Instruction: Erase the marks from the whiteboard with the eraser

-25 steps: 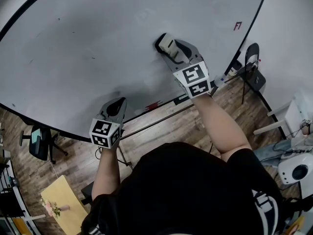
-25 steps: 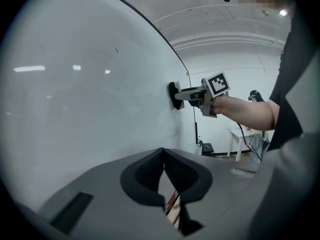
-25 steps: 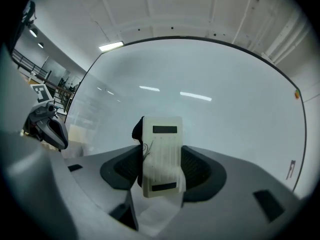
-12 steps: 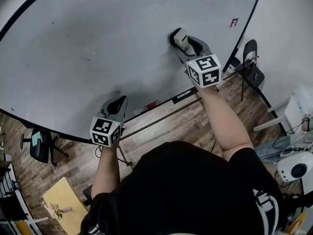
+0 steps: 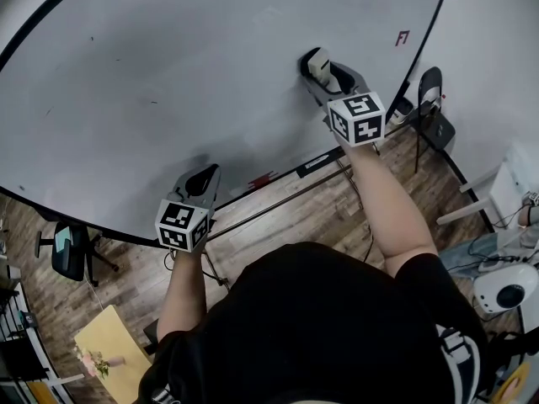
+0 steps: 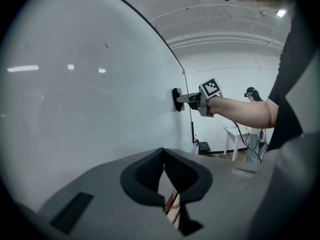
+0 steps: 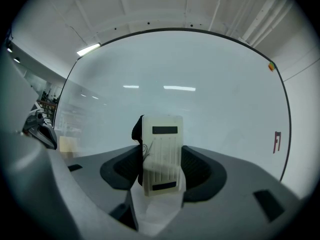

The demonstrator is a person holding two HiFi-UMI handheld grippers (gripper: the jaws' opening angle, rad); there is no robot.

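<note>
The big whiteboard (image 5: 210,49) fills the top of the head view. A small red mark (image 5: 402,38) sits near its right frame and shows again as a red mark (image 7: 276,141) in the right gripper view. A few faint dark specks (image 5: 152,102) dot the left half. My right gripper (image 5: 318,67) is shut on the white eraser (image 5: 315,61), whose dark felt presses flat against the board. The eraser (image 7: 162,139) stands upright between that gripper's (image 7: 160,176) jaws. My left gripper (image 5: 202,177) hangs by the board's lower edge, shut and holding nothing (image 6: 163,151).
Below the board's lower frame, markers (image 5: 263,179) lie on a rail. An office chair (image 5: 67,247) stands at the left, a black chair (image 5: 434,108) at the right. A yellow table (image 5: 109,352) and a white device (image 5: 505,293) are on the wooden floor.
My right gripper has slid the eraser up and to the right along the board, closer to the red mark. The left gripper has stayed where it was.
</note>
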